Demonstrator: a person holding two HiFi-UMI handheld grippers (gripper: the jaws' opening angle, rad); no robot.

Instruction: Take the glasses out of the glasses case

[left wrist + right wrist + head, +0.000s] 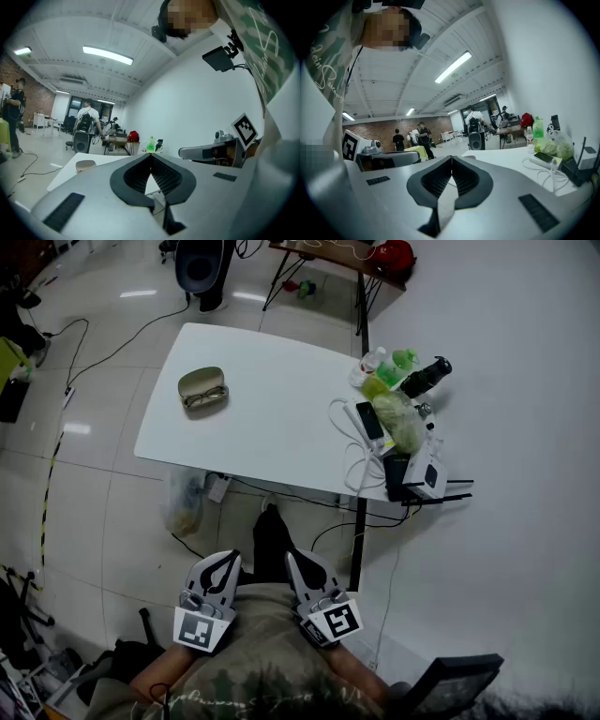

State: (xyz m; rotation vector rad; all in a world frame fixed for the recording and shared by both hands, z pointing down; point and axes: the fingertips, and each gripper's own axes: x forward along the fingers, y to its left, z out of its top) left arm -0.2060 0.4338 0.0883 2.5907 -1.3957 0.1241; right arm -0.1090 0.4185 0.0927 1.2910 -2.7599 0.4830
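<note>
So nothing is in hand yet: the left gripper (226, 561) and the right gripper (293, 559) hang close to the person's body. Each gripper's own view shows its fingers pressed together at the tips, with nothing between them.

The glasses case (202, 383) lies well ahead of both sets of fingertips, on the far left part of the white table (272, 409). It sits a little left of where the left fingers point. It looks open, and the glasses (206, 398) show along its near edge. From here I cannot tell whether they sit fully in the tray or half over its rim. In the left gripper view the case (85, 164) is a small pale shape left of the closed tips.

The step in hand, as I judge it, is the reach.

- **Approach:** Both sets of fingers should part before they reach the case, not above it, so that nothing gets knocked.
- **Left gripper:** It has the straighter line, so it could come in from the case's left side and pin the shell down.
- **Right gripper:** Its fingers could drop over the bridge or one arm of the frame, closing narrow and gently and keeping off the lenses.
- **Lift:** It should go straight up before pulling back, since a light case may ride along with the frame.

The cables (356, 460), phone (368, 418) and green bottle (404, 360) lie well to the right of the right fingers' path, so a leftward approach keeps clear of them.
</note>
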